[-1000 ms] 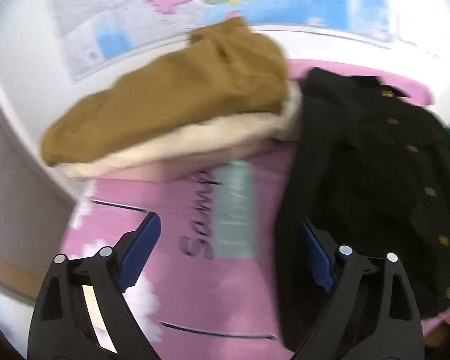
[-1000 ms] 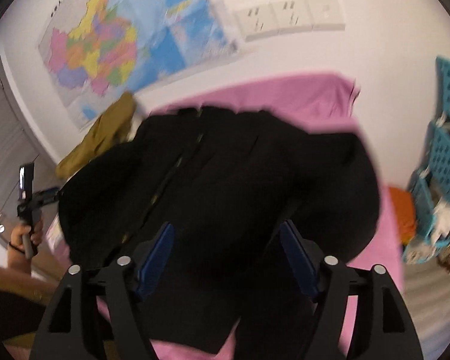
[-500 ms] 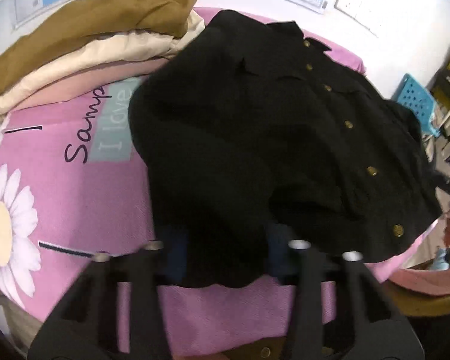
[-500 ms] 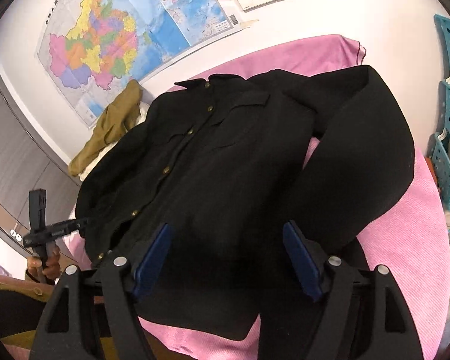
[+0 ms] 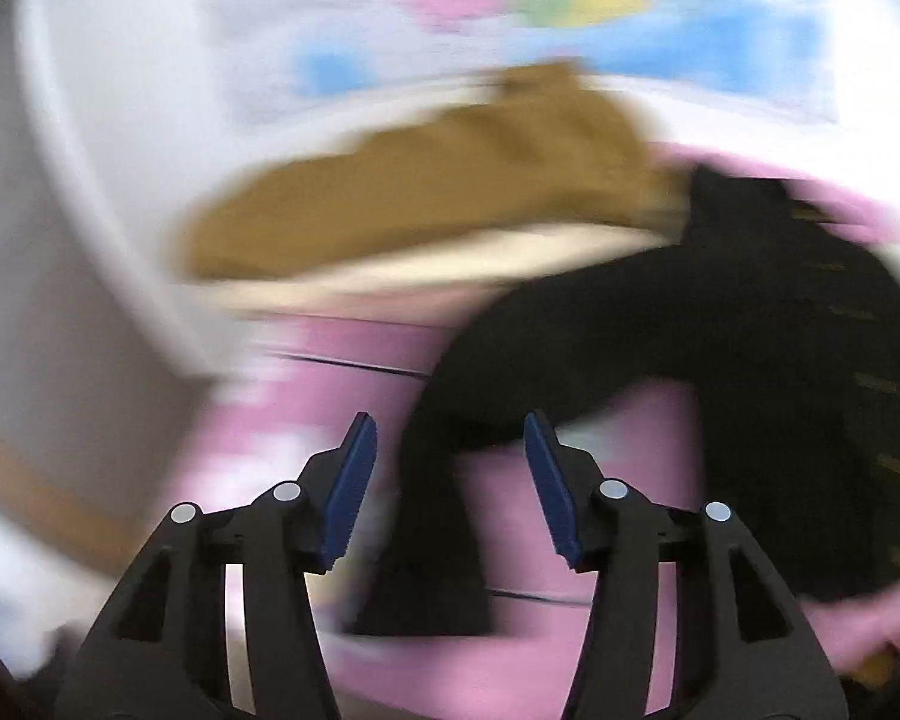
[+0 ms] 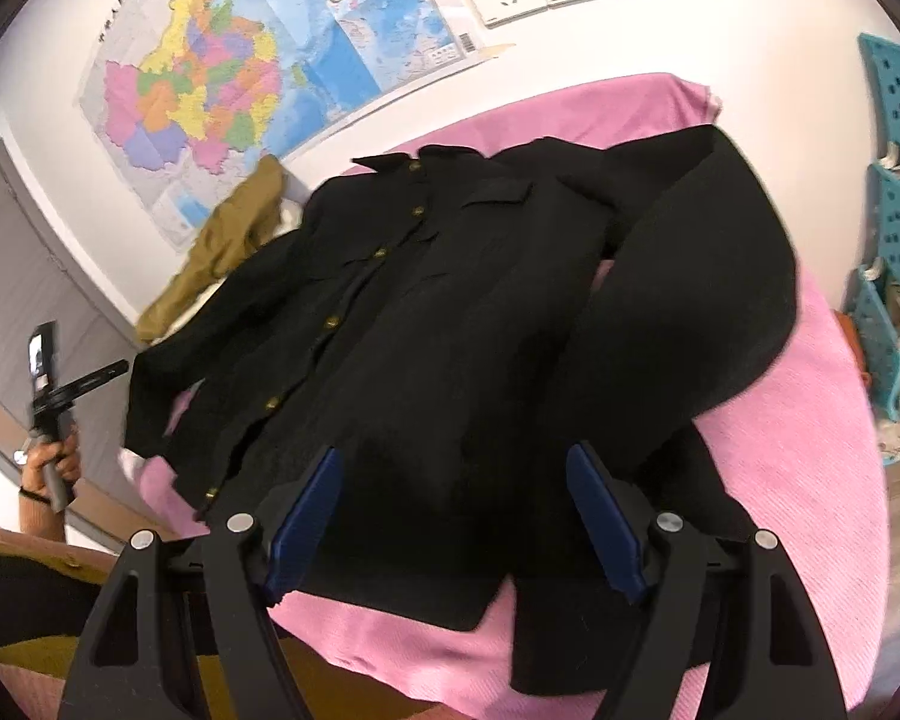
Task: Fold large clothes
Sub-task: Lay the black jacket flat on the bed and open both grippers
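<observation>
A: Spreading comes before folding here, and that is the step I am judging to be in hand. The black jacket point(image 6: 450, 312) is lying front-up on the pink cover point(image 6: 798, 480), buttoned, collar toward the wall map point(image 6: 222, 78), hem toward us.

B: What are the tools doing?

A: The right gripper point(image 6: 453, 516) is hovering over the hem with its jaws standing wide apart, holding nothing. The left gripper point(image 5: 447, 480) is also gaping and empty, with one sleeve point(image 5: 438, 510) trailing between and beyond its pads; that view is blurring badly, so I cannot tell whether anything is touching.

B: So how should it be done well?

A: I am suggesting pinching each sleeve near the cuff, taking only one layer, and drawing it straight across the chest so no ridge is forming underneath. The right sleeve point(image 6: 702, 312) is bulging in a thick arc, so it is needing flattening first.

B: And the cloth?

A: It is looking heavy and fuzzy, with small brass buttons point(image 6: 332, 320). A stack of folded clothes point(image 5: 450, 198), tan on top, is sitting just beside its shoulder.
</observation>
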Motion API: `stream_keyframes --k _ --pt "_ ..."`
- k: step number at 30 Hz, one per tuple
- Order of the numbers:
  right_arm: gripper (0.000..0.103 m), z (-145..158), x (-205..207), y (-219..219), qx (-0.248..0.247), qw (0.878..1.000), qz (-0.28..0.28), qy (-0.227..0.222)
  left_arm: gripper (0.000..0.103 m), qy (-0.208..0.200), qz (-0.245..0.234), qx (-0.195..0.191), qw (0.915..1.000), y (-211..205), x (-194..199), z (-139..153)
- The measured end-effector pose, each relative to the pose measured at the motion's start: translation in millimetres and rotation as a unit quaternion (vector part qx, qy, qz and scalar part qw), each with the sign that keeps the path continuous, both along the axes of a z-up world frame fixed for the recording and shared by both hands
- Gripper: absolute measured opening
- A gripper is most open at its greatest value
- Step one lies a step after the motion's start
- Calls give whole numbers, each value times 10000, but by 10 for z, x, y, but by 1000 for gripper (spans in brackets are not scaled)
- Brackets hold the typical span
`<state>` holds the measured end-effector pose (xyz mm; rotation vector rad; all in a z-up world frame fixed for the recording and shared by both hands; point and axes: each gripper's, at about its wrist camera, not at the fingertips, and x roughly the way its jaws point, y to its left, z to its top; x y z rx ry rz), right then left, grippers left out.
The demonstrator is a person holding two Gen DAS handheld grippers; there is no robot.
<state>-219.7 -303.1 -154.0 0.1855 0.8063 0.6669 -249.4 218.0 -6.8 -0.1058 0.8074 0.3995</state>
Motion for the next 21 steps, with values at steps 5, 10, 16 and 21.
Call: stream_keyframes --k 5,10,16,21 --pt "74 -44 -51 52 -854 9960 -214 -181 73 -254 -1710 -525 9835 -616 -69 -257" --pt "31 -141 58 109 -2000 9773 -614 -320 80 -197 -2343 -806 9686 -875 27 -463" --pt "33 -78 240 -193 -2320 9598 -1559 -270 85 -187 -2562 -988 9614 -818 -77 -608" --pt "71 155 -197 -90 -1108 9889 -700 -704 90 -101 -2714 -1039 9568 -793 -141 -695"
